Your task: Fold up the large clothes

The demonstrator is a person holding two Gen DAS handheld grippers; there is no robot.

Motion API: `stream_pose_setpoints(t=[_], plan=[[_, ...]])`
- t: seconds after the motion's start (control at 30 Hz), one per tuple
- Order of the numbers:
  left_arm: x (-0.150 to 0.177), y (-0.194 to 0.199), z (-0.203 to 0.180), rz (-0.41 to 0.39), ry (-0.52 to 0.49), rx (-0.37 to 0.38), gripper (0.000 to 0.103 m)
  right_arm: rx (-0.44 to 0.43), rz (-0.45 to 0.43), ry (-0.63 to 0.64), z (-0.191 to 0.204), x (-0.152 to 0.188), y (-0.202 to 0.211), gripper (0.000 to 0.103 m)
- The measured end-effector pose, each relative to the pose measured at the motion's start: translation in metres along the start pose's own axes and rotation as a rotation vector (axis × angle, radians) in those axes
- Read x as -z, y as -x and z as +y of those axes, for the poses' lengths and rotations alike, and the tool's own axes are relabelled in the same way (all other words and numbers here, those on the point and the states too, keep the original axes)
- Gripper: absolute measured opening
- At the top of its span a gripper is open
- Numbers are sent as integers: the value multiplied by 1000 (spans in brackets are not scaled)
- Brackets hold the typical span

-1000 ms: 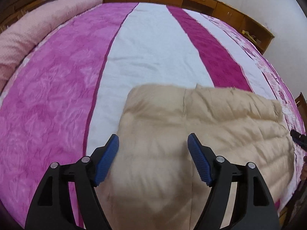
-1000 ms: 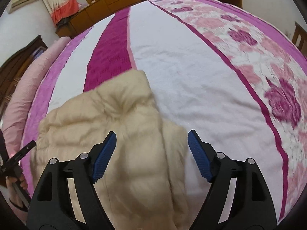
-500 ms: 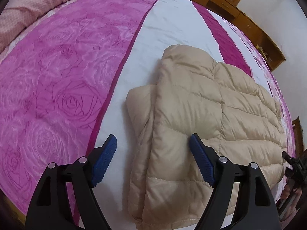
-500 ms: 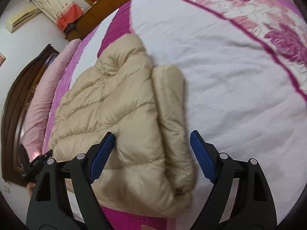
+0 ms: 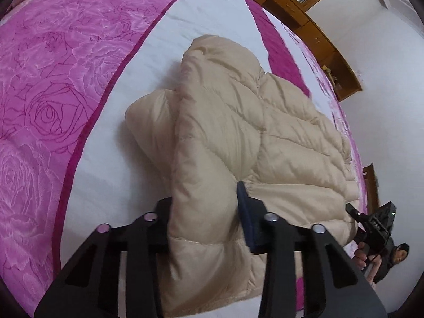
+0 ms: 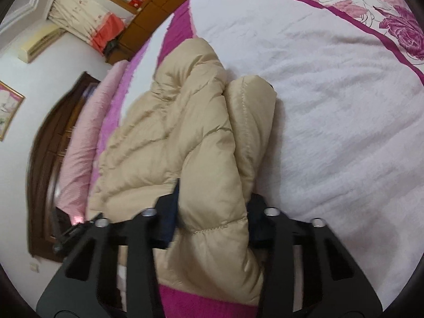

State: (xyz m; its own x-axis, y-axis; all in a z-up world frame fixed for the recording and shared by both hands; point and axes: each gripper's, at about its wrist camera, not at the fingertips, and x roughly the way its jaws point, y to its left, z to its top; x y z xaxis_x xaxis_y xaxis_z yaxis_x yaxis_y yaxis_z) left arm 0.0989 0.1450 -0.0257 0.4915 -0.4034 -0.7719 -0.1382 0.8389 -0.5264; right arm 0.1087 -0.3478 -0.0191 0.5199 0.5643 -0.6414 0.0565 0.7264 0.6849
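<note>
lying folded on the white stripe of the bedspread point(image 5: 148, 53), the beige puffer jacket point(image 5: 238, 111) has one quilted side panel doubled over the body, and its near hem reaches the bed's front edge. in the left wrist view a thick roll of that hem sits squeezed between the jaws of the left gripper point(image 5: 205, 206): the right blue pad presses into the fabric, while the left pad is hidden behind the bulge (only its black finger shows). the jaws stand narrow, clamped on the jacket.

in the right wrist view the jacket point(image 6: 180, 122) runs away from the camera toward the far end of the bed, with a folded sleeve or side flap lying along its right edge. the right gripper point(image 6: 212, 212) has closed on the near corner in the same way, a fat fold of quilted cloth filling the gap between both dark blue pads, jaws narrow.

around the jacket the bedspread point(image 6: 331, 92) shows magenta bands and a rose pattern. a pink bolster point(image 6: 84, 137) lies along the dark wooden headboard point(image 6: 45, 159). wooden cabinets point(image 5: 312, 18) line the far wall. no containers are visible in either view.
</note>
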Motion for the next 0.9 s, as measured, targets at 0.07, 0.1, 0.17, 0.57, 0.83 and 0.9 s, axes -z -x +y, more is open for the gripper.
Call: stream_pose_setpoints(t=[0.07,0.1,0.17,0.57,0.83,0.9], plan=[[2,6,-2,7,9,20,30,-39,-8,-8,0,2,12,26],[5,8,-7,15,2,25,29,-37,-16,2,2,3,19,26],[12,12,-16,31,-22,24,29,-22,-26,12,3,7,33,25],[78,3,-77,101,-200,6,38,81,-45,-22,-35,38,118,26],[74,2,-87,85,-243,-94,54,152,-48,-11,-48,43,101,51],[73,10,-89,75,-252,-108,55,187,-40,-13,-51,42,98,63]])
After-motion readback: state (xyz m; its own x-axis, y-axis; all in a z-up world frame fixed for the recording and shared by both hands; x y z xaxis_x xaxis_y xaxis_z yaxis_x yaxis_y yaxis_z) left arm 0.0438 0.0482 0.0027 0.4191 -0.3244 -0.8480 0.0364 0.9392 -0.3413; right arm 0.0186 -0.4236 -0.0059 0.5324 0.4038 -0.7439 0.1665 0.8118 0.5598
